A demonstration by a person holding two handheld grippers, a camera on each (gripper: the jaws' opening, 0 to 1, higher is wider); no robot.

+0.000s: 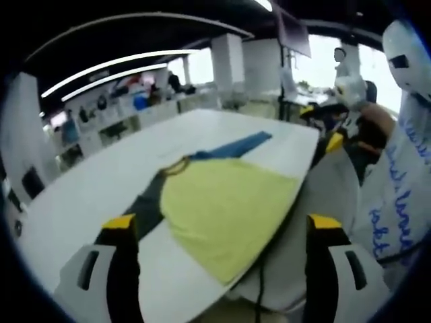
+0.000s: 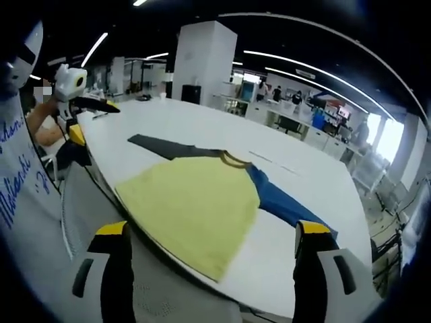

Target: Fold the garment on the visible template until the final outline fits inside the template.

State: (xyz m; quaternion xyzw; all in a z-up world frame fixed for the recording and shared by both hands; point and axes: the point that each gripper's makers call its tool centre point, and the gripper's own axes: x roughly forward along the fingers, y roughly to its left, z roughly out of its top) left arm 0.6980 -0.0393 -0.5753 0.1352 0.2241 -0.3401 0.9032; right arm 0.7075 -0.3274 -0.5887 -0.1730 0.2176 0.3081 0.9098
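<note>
A shirt with a yellow body [image 1: 225, 208], a dark grey sleeve [image 1: 145, 205] and a blue sleeve [image 1: 232, 147] lies flat on the white table [image 1: 101, 182]. Its hem reaches the near table edge. My left gripper [image 1: 222, 225] hovers above the hem, open and holding nothing. In the right gripper view the same shirt [image 2: 192, 205] spreads out with its blue sleeve [image 2: 283, 202] to the right. My right gripper [image 2: 212, 229] is also open above the hem. I cannot make out a template outline on the table.
The person's white sleeve with blue writing [image 1: 401, 202] is at the right. The other gripper [image 2: 87, 118] shows at the left, off the table's edge [image 2: 101, 171]. Desks, pillars and people fill the office behind the long table.
</note>
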